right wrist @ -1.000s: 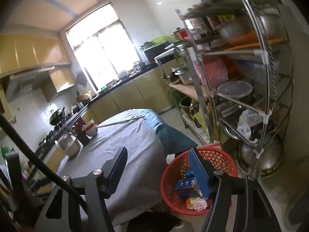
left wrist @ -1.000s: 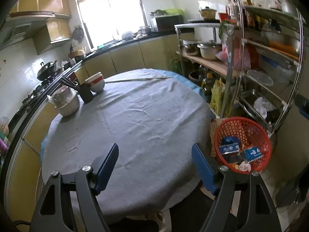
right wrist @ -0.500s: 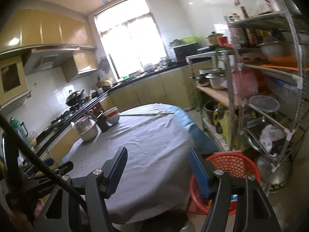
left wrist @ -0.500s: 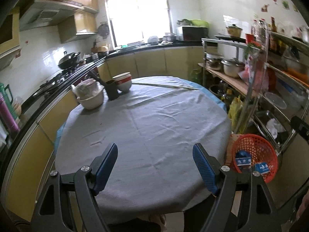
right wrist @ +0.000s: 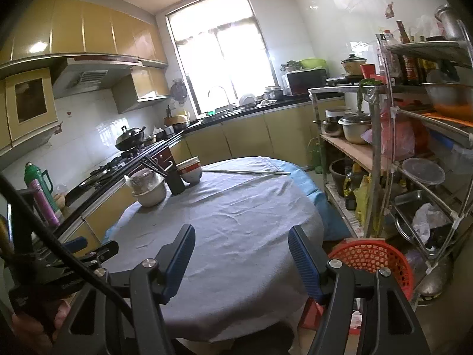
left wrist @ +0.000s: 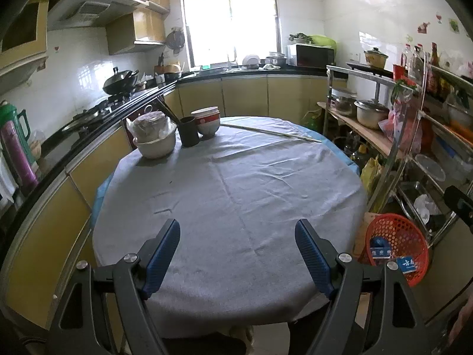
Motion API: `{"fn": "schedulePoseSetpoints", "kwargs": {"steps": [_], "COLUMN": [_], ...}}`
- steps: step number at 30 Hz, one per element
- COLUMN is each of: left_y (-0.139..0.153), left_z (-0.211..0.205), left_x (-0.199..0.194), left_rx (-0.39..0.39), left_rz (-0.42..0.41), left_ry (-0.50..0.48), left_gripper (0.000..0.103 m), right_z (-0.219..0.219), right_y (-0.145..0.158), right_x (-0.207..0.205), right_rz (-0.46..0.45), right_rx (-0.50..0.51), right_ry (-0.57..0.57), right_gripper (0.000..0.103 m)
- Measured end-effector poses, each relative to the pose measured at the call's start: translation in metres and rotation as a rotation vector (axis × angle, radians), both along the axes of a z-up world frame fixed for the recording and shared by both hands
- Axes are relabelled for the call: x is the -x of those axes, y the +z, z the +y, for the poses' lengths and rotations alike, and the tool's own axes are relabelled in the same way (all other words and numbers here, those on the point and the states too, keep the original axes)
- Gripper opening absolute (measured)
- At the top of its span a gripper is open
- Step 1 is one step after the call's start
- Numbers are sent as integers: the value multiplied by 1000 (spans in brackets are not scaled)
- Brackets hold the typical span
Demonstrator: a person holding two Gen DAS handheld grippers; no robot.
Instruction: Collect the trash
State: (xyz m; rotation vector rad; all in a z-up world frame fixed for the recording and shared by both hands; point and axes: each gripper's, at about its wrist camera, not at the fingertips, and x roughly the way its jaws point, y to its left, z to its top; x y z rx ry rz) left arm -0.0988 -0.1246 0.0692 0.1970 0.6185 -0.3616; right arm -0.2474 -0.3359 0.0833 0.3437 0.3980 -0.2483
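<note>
A red mesh basket point(left wrist: 397, 247) stands on the floor to the right of the round table point(left wrist: 236, 195), holding blue and white packets point(left wrist: 406, 264). It also shows in the right wrist view point(right wrist: 372, 259), its inside hidden. My left gripper point(left wrist: 238, 254) is open and empty above the table's near edge. My right gripper point(right wrist: 241, 259) is open and empty, also over the near edge, left of the basket. The left gripper shows at the left of the right wrist view point(right wrist: 74, 245). No loose trash shows on the grey cloth.
At the table's far left stand a covered white bowl point(left wrist: 155, 139), a black cup with chopsticks point(left wrist: 189, 131) and stacked red-white bowls point(left wrist: 207, 119). A long stick point(left wrist: 272, 131) lies at the far edge. A metal rack point(left wrist: 414, 136) stands right, counters left and behind.
Both grippers have risen and tilted up from the basket to face the table and kitchen. Both stay open and empty. The basket now sits lower right in both views.
</note>
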Motion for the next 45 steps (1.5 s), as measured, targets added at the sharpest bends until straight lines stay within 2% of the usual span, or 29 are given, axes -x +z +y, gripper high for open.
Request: {"fn": "schedulePoseSetpoints", "kwargs": {"steps": [6, 14, 18, 21, 28, 45], "left_y": [-2, -2, 2, 7, 15, 15], "left_z": [17, 54, 75, 89, 106, 115], "left_x": [-3, -17, -21, -21, -22, -28], "left_rx": [0, 6, 21, 37, 66, 71], "left_rz": [2, -13, -34, -61, -82, -68], "left_ry": [62, 198, 259, 296, 320, 337], "left_gripper": [81, 81, 88, 89, 89, 89], "right_z": [21, 59, 71, 81, 101, 111], "right_y": [2, -2, -3, -3, 0, 0], "right_x": [-17, -57, -71, -75, -79, -90], "right_rz": [3, 34, 36, 37, 34, 28], "right_rx": [17, 42, 38, 57, 108, 107], "right_ry": [75, 174, 203, 216, 229, 247], "right_gripper": [70, 70, 70, 70, 70, 70]}}
